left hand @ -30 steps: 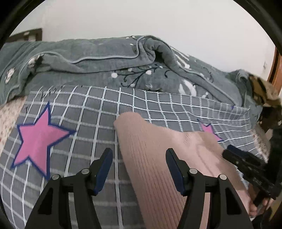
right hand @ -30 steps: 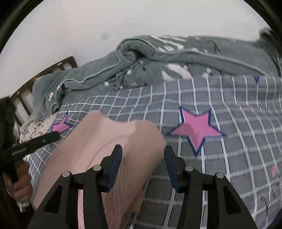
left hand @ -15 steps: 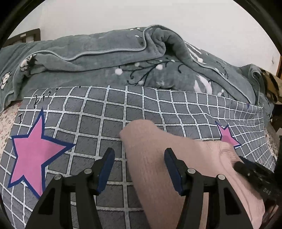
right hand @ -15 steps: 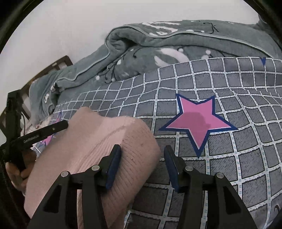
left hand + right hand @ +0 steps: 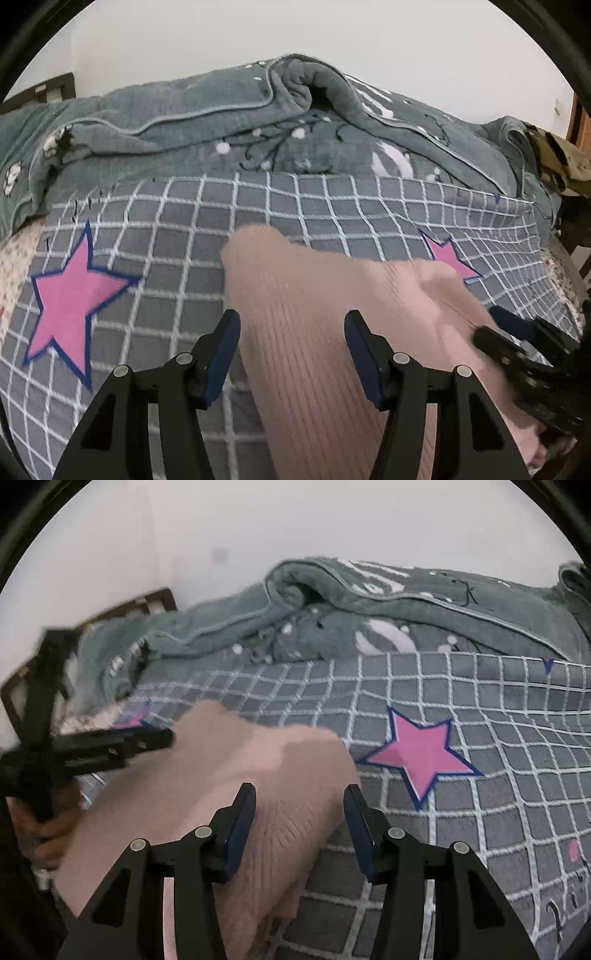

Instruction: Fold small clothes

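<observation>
Both claws, the left claw (image 5: 291, 350) and right claw (image 5: 299, 823), hang spread over the pink garment (image 5: 332, 314) lying on the bed (image 5: 166, 240); next, probably, each must pinch an edge to fold.

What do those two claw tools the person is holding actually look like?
Both are alike. The left gripper and the right gripper are matte black frames with triangular cut-outs and round silver pins. Each has two flat fingers faced with dark blue pads. No cables or sleeves show.
</observation>
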`<state>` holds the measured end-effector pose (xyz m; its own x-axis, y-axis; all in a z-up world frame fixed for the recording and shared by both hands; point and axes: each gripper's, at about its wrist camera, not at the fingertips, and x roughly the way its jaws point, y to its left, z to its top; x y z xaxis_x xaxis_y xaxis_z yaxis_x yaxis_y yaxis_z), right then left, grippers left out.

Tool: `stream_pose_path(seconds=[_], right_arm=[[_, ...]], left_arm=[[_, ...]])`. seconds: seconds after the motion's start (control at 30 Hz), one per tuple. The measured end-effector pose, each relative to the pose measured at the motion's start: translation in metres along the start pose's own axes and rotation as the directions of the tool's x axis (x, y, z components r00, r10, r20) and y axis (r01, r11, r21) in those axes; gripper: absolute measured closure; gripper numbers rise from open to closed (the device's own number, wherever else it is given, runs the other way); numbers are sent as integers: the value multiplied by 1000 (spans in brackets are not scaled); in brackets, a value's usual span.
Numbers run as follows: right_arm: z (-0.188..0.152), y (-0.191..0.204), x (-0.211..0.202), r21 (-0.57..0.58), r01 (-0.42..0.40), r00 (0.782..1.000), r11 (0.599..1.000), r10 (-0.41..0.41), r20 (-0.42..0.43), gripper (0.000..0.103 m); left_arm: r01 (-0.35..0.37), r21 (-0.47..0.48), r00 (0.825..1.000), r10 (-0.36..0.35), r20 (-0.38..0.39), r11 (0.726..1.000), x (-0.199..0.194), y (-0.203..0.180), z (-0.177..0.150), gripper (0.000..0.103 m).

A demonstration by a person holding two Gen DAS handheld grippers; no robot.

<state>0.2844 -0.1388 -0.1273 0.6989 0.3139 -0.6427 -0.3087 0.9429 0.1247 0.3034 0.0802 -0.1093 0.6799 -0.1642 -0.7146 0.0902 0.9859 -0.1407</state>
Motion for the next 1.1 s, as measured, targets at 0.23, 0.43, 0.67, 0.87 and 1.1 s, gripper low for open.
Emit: stream_pose_path(seconds=[0.23, 0.43, 0.67, 0.87, 1.1], right_arm=[[-6, -13, -25, 78, -3, 1000, 997, 3, -2, 55], [-29, -1, -48, 116, -96, 995, 989, 93, 38, 55], [-44, 18, -50, 70, 15, 1000, 997, -15, 0, 81], [-43, 26, -69, 56, 43, 999, 998, -43, -8, 81], [-54, 25, -94, 95, 93, 995, 991, -90, -30, 80]], left_arm=[[-14, 24, 1000, 13, 28, 1000, -31, -10, -30, 46], [6, 20, 999, -7, 31, 1000, -53, -13, -57, 46], [18, -22, 999, -18, 35, 1000, -71, -12, -73, 45], [24, -30, 1000, -24, 15, 999, -78, -11, -82, 45], [38, -91, 999, -39, -11, 995, -86, -6, -96, 45]])
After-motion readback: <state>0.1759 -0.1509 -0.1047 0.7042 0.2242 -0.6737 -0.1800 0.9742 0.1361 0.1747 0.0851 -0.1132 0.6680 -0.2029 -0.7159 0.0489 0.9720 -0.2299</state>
